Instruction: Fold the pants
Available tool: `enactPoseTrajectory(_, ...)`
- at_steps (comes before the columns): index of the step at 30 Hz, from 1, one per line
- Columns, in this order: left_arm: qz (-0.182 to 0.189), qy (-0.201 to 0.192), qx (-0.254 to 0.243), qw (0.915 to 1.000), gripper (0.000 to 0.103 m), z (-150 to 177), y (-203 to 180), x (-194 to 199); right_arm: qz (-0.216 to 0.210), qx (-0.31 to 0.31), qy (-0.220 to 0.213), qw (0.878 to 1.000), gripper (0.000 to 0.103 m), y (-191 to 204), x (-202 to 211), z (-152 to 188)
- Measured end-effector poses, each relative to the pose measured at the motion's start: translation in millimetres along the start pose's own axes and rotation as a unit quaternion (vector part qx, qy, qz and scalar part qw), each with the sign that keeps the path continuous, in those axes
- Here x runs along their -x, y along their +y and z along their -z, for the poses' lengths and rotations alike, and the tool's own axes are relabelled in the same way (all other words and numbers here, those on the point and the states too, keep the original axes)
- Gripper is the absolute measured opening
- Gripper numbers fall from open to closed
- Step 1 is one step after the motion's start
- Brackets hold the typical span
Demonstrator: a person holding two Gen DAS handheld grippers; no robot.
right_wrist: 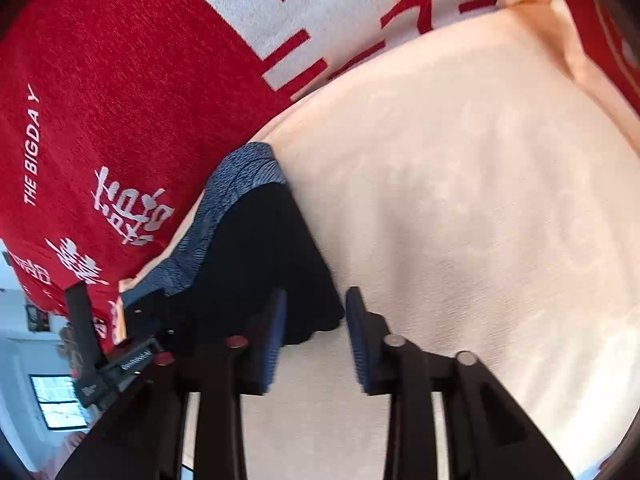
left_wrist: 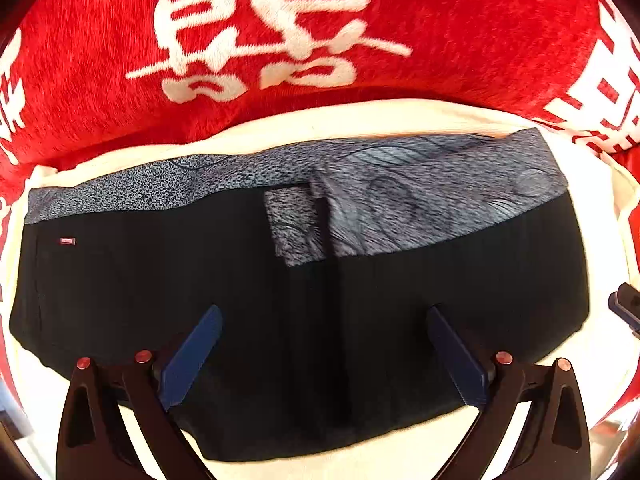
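The black pants (left_wrist: 200, 280) lie folded into a wide band on a cream cloth (left_wrist: 360, 120), with a grey patterned waistband (left_wrist: 400, 184) along the far edge. My left gripper (left_wrist: 324, 316) points straight down over the pants, open wide, with nothing pinched between its blue fingers (left_wrist: 192, 356). In the right wrist view, the pants' end (right_wrist: 260, 248) shows with its grey strip (right_wrist: 240, 184). My right gripper (right_wrist: 316, 292) stands open at that end; the black corner reaches the gap between its pads but is not pressed. Its tip shows in the left wrist view (left_wrist: 626, 308).
A red blanket (left_wrist: 460, 32) with white characters lies under the cream cloth (right_wrist: 460, 200) and spreads beyond it on all sides. To the right of the pants' end the cream cloth is bare. A room with a window (right_wrist: 56, 400) shows at the far left.
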State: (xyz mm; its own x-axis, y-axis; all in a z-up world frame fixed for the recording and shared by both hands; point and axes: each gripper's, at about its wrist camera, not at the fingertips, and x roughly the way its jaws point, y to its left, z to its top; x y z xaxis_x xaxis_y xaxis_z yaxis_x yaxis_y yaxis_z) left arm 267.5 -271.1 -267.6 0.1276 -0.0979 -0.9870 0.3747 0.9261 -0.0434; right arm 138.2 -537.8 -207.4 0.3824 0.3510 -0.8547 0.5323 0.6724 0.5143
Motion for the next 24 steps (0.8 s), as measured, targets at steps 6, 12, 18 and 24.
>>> enactPoseTrajectory(6, -0.009, 0.034, -0.019, 0.9992, 0.103, 17, -30, 18, 0.017, -0.022, 0.013, 1.0, 0.063, -25, 26, 6)
enactPoseTrajectory(12, -0.016, 0.052, -0.033, 0.998, 0.103, 50, -46, 25, 0.024, -0.029, 0.058, 0.998, 0.077, -2, 11, 53)
enactPoseTrajectory(18, -0.013, 0.051, -0.036, 0.998, 0.103, 73, -29, 61, 0.043, -0.004, 0.082, 0.996, 0.08, 28, 5, 89)
enactPoseTrajectory(24, -0.012, 0.053, -0.034, 0.998, 0.103, 91, -3, 84, 0.06, 0.027, 0.099, 0.993, 0.082, 69, 2, 110)
